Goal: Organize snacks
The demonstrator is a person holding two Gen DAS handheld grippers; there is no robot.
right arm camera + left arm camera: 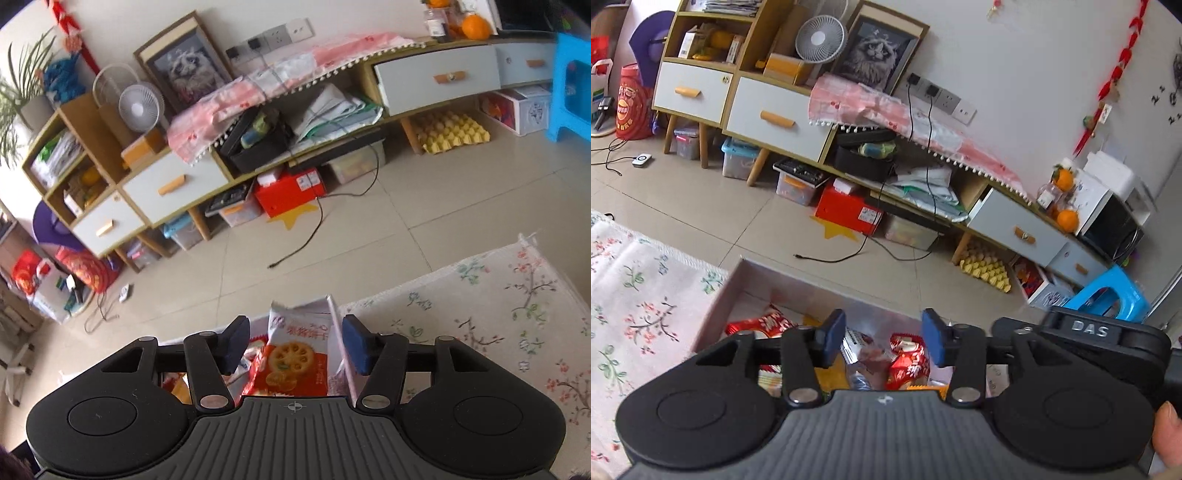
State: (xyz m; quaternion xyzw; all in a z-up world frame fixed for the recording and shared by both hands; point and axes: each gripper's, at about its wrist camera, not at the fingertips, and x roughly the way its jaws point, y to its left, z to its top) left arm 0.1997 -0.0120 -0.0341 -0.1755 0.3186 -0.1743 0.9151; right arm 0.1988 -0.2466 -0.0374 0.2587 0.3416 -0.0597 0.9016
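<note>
The right hand-held gripper [293,343] stood with its jaws apart, pads clear of the biscuit packet [295,354] that rose between them. That packet leaned upright in the box [746,280], long axis running away from the gripper, crimped top farthest off. It looked light, crinkly and slippery, its biscuits fragile; the flat upper sides seemed the best hold. The left hand-held gripper [882,339] was likewise apart and empty, a red snack pack [908,360] lying just beyond its pads.
</note>
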